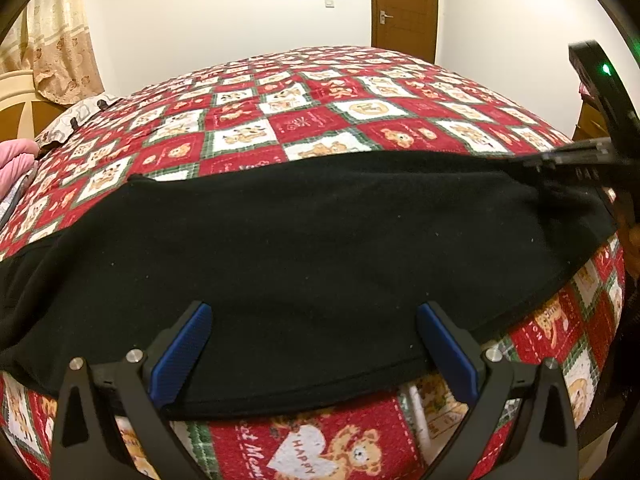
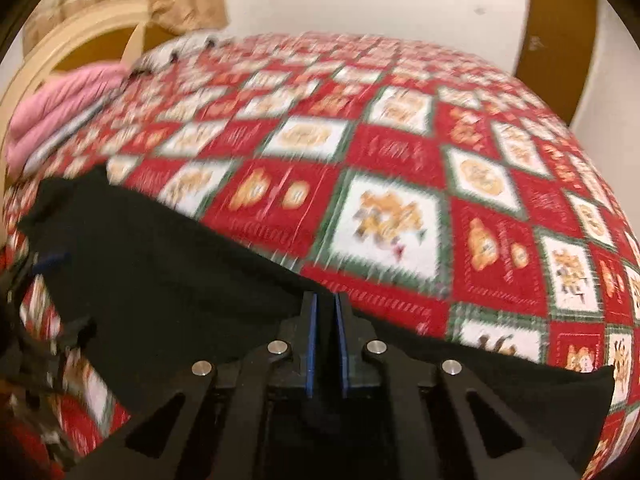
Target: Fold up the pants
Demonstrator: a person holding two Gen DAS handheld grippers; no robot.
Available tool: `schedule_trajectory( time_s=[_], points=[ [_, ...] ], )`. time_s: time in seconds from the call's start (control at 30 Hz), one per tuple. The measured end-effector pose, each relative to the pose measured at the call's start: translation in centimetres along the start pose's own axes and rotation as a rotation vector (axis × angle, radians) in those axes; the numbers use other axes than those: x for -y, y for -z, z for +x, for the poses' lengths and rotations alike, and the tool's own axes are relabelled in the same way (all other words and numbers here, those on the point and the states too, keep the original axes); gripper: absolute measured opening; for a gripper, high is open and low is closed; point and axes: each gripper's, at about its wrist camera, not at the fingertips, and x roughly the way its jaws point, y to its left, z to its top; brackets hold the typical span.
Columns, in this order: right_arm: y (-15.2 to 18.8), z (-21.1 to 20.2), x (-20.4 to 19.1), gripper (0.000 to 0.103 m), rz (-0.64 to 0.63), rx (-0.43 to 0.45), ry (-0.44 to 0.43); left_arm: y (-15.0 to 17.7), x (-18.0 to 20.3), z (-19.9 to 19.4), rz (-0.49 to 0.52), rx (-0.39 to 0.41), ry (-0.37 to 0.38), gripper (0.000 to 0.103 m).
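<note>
Pants (image 1: 304, 248): black, flat across bedspread (image 1: 320, 120). Left gripper (image 1: 312, 344) wide apart, straddling hem, empty. Right gripper (image 2: 325, 344) pinched at far edge, two o'clock; thin pinch may slip, skewing fold.

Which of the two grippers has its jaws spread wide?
The left gripper: its blue pads stand far apart over the black pants. The right gripper is shut.

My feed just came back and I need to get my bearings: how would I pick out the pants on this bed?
Find the bed with the red, white and green teddy-bear quilt that fills the room. The pants lie flat across its near edge, between the two claws. They are the only plain black cloth there, unlike the patterned quilt and the pink bedding by the headboard.
</note>
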Motion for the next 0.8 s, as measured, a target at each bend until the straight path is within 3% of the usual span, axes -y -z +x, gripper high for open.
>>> schedule_trajectory(
  time_s=[0.2, 0.3, 0.37, 0.5, 0.63, 0.67, 0.7, 0.73, 0.8],
  points=[
    [0.5, 0.9, 0.1, 0.013, 0.027, 0.025, -0.014, 0.0, 0.1, 0.0, -0.002, 0.003, -0.002, 0.103],
    [0.7, -1.1, 2.2, 0.025, 0.158, 0.048, -0.062, -0.1, 0.1, 0.0, -0.001, 0.002, -0.003, 0.103],
    [1.8, -3.5, 3.9, 0.047, 0.232, 0.104, -0.071, 0.0, 0.1, 0.0, -0.003, 0.000, -0.002, 0.103],
    [4.7, -5.7, 7.3, 0.052, 0.307, 0.116, 0.046, 0.0, 0.1, 0.0, -0.002, 0.000, -0.003, 0.103],
    [8.9, -5.2, 13.5, 0.050, 0.509, -0.023, 0.153, -0.1, 0.2, 0.0, -0.004, -0.001, -0.007, 0.103],
    [9.7, -6.2, 14.7, 0.048, 0.539, 0.030, 0.102, -0.1, 0.2, 0.0, -0.005, -0.001, -0.009, 0.103],
    [10.0, -7.1, 15.6, 0.049, 0.571, 0.042, 0.131, -0.1, 0.3, 0.0, -0.006, 0.000, -0.012, 0.103],
    [10.4, -8.4, 16.5, 0.050, 0.602, 0.054, 0.245, -0.1, 0.3, 0.0, -0.008, 0.000, -0.015, 0.103],
    [11.0, -10.4, 18.0, 0.050, 0.637, 0.129, 0.265, -0.1, 0.3, -0.1, -0.013, -0.002, -0.022, 0.103]
  ],
)
